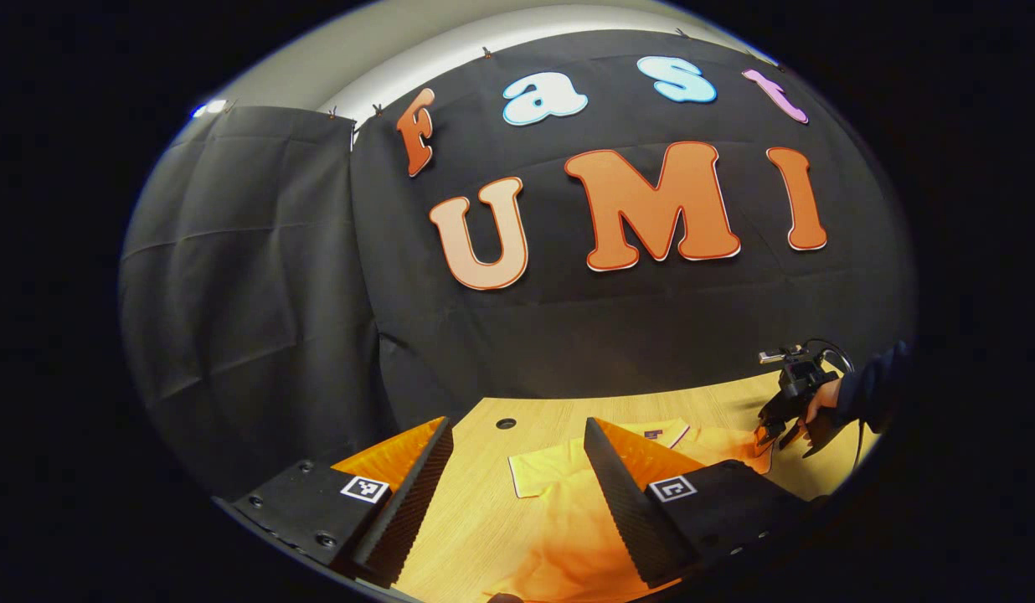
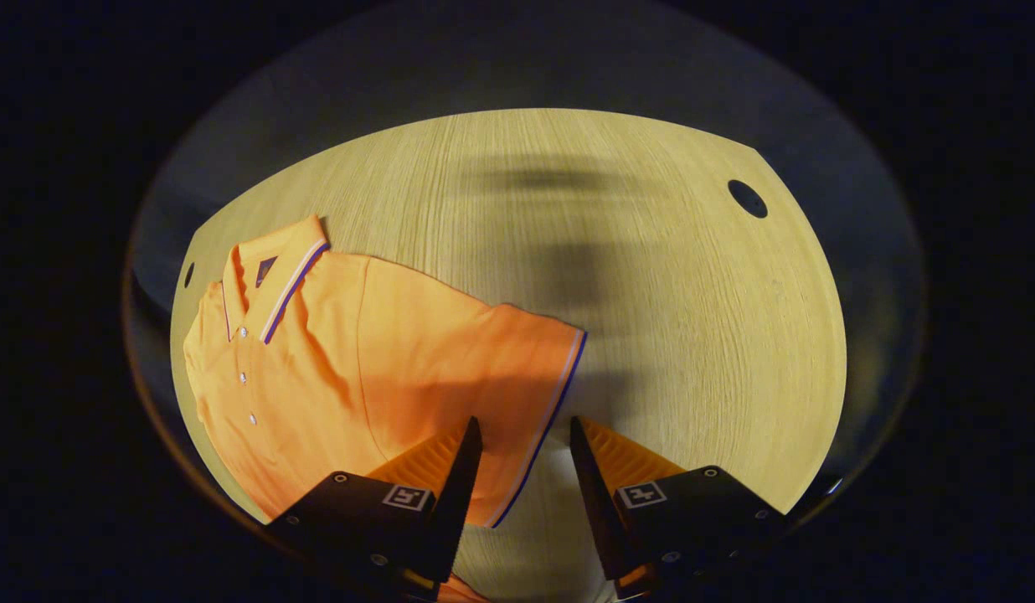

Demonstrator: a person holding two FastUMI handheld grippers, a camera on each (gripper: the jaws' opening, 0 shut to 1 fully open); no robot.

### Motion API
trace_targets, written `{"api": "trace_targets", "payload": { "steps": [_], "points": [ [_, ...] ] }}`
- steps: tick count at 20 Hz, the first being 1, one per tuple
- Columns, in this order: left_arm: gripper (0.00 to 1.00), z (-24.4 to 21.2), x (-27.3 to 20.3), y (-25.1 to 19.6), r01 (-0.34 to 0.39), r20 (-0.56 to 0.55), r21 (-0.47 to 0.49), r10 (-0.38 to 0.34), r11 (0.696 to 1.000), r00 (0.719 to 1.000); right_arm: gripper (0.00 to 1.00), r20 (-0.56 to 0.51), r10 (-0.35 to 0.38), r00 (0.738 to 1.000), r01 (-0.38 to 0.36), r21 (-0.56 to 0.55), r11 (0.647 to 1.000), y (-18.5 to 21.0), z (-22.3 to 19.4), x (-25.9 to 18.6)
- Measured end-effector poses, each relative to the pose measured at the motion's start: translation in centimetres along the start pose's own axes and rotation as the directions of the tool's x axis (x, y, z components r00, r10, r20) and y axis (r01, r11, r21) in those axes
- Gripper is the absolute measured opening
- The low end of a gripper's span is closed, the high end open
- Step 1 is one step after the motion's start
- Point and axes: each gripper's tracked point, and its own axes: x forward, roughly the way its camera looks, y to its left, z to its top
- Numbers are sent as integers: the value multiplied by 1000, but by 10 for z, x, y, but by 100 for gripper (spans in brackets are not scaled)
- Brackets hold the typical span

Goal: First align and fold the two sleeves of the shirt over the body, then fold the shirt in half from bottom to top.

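The orange polo shirt [image 2: 375,368] lies flat on the wooden table [image 2: 651,276], collar [image 2: 275,280] toward the far left in the right gripper view, placket buttons visible, body spread toward the lower left edge.

Right gripper view:
- The right gripper [image 2: 522,440] hangs above the table, looking almost straight down
- Its jaws stand apart with a moderate gap; nothing is held between them
- The striped hem [image 2: 559,402] of one short sleeve [image 2: 501,360] runs through the gap below the fingertips; whether either finger touches the cloth cannot be told
- A round hole [image 2: 748,198] in the tabletop sits at the far right, well apart from the shirt; a second hole [image 2: 188,274] shows at the left edge near the collar
- A blurred shadow [image 2: 551,180] falls on the bare wood beyond the sleeve

Left gripper view:
- The left gripper [image 1: 517,435] is held low and near level, facing the booth wall
- Its jaws are wide open and empty, with the table and part of the shirt [image 1: 568,502] visible between the fingers
- The other sleeve [image 1: 543,473], with its trimmed edge, lies flat just past the fingertips
- The right gripper [image 1: 777,423] appears farther off at the right, carried by a hand [image 1: 819,402] in a dark sleeve, tips down at the shirt's far sleeve
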Motion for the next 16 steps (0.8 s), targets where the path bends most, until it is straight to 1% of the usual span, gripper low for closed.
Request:
{"api": "trace_targets", "payload": {
  "steps": [2,3,4,5,6,7,8,9,13,16],
  "points": [
    [97,-4,2,-4,4,-13,-3,-4,1000,1000,36,36,20,999,-19,-25,1000,5,6,0],
    [97,-3,1,-5,2,-13,-1,-2,1000,1000,11,47,50,998,-48,-40,998,9,8,0],
    [96,-2,2,-5,1,-11,0,-1,1000,1000,15,33,123,992,-123,9,992,20,9,-3],
    [97,-2,2,-4,-1,-10,3,1,1000,1000,7,18,157,987,-158,39,987,26,6,-6],
    [96,-5,2,-6,-1,-16,5,1,1000,1000,8,43,179,983,-180,38,983,29,12,-8],
    [97,-6,3,-6,-4,-24,6,4,1000,1000,8,84,191,978,-194,29,981,31,21,-14],
    [98,-8,3,-6,-6,-29,7,7,1000,1000,7,103,216,971,-218,15,976,38,27,-20],
    [96,-9,3,-6,-9,-34,8,9,1000,999,7,113,242,964,-244,6,970,47,29,-30],
    [97,-11,7,-6,-13,-42,18,13,1000,999,7,145,317,937,-313,-45,949,79,41,-50],
    [97,-10,11,-5,-7,-41,25,8,1000,999,7,137,403,905,-397,-72,915,111,41,-66]
  ]
}}
